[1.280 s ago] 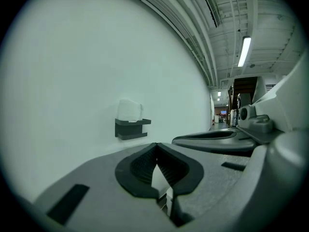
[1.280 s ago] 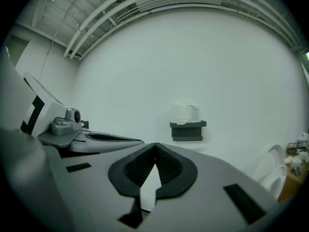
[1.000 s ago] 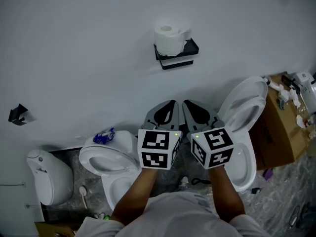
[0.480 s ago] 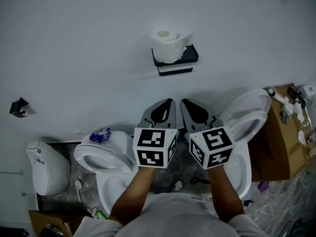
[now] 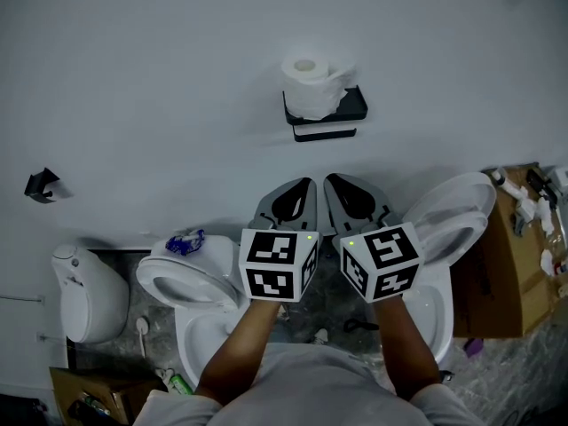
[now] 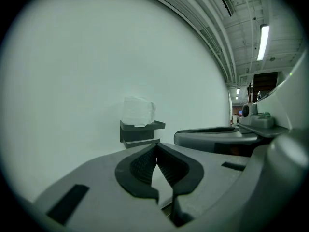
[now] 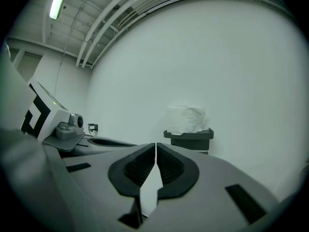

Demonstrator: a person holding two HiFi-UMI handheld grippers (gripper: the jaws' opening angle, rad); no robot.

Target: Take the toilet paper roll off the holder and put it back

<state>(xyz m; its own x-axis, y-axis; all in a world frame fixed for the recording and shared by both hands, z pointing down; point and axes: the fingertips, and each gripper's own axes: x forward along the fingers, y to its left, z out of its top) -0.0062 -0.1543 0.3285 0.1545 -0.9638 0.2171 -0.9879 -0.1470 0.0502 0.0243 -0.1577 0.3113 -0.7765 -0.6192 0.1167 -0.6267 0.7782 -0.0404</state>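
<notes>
A white toilet paper roll (image 5: 311, 85) stands upright on a black metal wall-mounted holder (image 5: 348, 106) fixed to the plain white wall (image 5: 142, 78). In the head view it sits at about twelve o'clock from the two grey hand-held grippers and well apart from them. The left gripper (image 5: 310, 183) and the right gripper (image 5: 329, 178) point side by side toward the wall, tips near each other, each carrying its marker cube. Both have their ribbed dark pads pressed together with nothing between them. In the left gripper view the roll lies at about eleven o'clock from the tips, and in the right gripper view at about one o'clock. Lower down are two white toilet bowls – one at eight o'clock (image 5: 182, 284), one with its lid raised at four o'clock (image 5: 448, 213) – a brown cardboard box (image 5: 508, 269) beyond the latter, and a small black wall bracket (image 5: 40, 185) at nine o'clock
</notes>
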